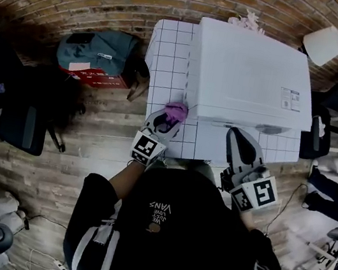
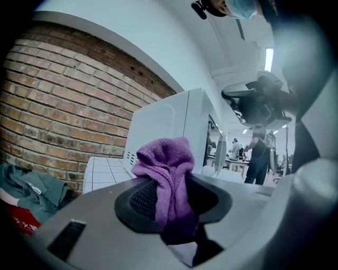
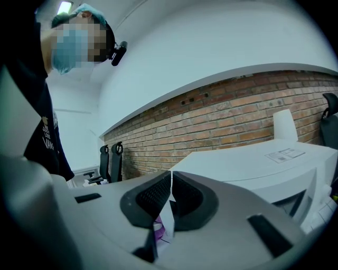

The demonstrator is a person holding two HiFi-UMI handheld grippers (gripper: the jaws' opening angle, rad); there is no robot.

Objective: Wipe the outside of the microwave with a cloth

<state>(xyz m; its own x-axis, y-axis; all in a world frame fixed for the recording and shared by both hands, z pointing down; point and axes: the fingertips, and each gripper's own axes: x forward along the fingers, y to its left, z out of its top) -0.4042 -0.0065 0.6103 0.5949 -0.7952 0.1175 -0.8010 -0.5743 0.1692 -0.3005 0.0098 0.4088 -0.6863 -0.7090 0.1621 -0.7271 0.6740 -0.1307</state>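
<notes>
Now my left gripper (image 1: pixel 170 120) pinches the purple cloth (image 1: pixel 177 109) at the microwave (image 1: pixel 251 74)'s front left corner. I'd press evenly and wipe in overlapping strokes along that side. My right gripper (image 1: pixel 238 135) hangs pressed together, empty, near the front.

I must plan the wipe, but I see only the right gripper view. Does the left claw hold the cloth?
Observer: Yes. The left claw is shut on the purple cloth.
Operator: Where is the cloth relative to the microwave?
Observer: In the head view it is by the near left corner of the microwave, over the tiled table.
Operator: Is anything on the floor left of the table?
Observer: A grey bag lies there, beside the brick wall.
</notes>
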